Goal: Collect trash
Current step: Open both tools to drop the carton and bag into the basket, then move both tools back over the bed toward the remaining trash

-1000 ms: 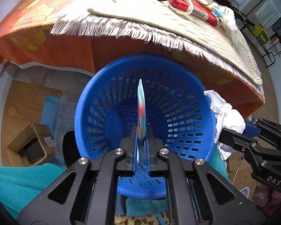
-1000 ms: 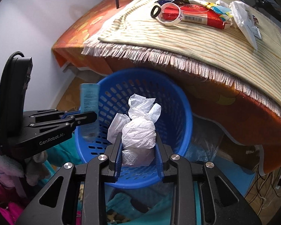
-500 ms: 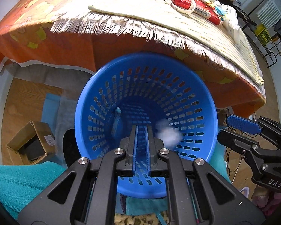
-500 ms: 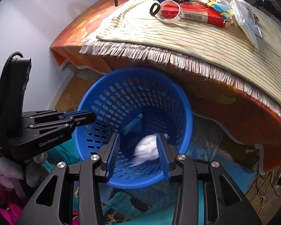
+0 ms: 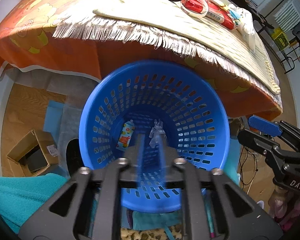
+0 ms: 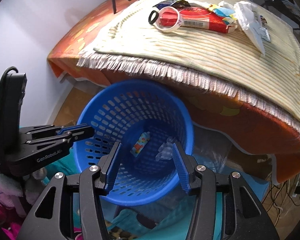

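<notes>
A blue perforated basket [image 5: 190,84] [image 6: 130,92] stands on the floor below the table's edge. At its bottom lie a colourful wrapper [image 5: 126,137] [image 6: 141,143] and a crumpled white tissue [image 5: 156,134] [image 6: 166,149]. My left gripper [image 5: 152,140] hangs over the basket, open a little and empty, its fingers blurred. My right gripper [image 6: 146,150] is wide open and empty over the near rim. Each gripper shows from the side in the other's view. More trash lies on the table: a red packet [image 6: 202,21], a white ring [image 6: 169,20], a black ring [image 6: 153,17], a white plastic bag [image 6: 250,20].
A fringed striped cloth [image 6: 190,56] covers an orange tablecloth [image 5: 40,46] on the table above the basket. A cardboard box [image 5: 33,156] sits on the wooden floor at left. Teal fabric [image 5: 20,196] lies near me. Cables [image 6: 286,190] run along the floor at right.
Both grippers opened over the basket. The wrapper fell from the left one and the tissue from the right one; both now lie at the basket's bottom. The right jaws spread wider.
</notes>
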{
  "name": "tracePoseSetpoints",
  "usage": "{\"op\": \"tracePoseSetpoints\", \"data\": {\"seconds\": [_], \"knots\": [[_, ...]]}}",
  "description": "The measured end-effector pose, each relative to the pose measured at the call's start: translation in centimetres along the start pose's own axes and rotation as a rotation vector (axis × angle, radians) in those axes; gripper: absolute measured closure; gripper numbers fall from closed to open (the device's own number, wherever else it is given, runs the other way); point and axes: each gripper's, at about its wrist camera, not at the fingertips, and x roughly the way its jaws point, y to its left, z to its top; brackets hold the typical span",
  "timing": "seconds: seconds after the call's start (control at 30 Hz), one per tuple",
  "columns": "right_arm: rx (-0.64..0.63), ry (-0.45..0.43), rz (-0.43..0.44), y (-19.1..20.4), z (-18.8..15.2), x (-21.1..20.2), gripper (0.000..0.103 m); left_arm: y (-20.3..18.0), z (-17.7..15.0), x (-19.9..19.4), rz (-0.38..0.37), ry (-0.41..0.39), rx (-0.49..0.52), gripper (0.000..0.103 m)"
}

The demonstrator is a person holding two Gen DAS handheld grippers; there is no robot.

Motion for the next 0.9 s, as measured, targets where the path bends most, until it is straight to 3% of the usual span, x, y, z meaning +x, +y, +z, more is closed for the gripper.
{"op": "tracePoseSetpoints", "data": {"seconds": [0.03,0.07,0.47,0.9], "knots": [[-0.004,-0.008,-0.013,-0.1,0.1,-0.2,0.053,-0.1,0.1,-0.1,0.0,-0.006,0.003,0.061],[-0.008,-0.013,-0.018,-0.1,0.1,-0.3,0.053,-0.3,0.3,-0.4,0.003,-0.018,0.007,0.058],[0.011,-0.042,-0.031,-2.2,1.3,-1.7,0.053,-2.3,5.2,-2.4,-0.012,-0.084,0.072,0.058],[0.119,-0.163,-0.091,-8.0,4.5,-5.0,0.052,-4.3,12.0,-2.8,-0.049,-0.135,0.127,0.058]]}}
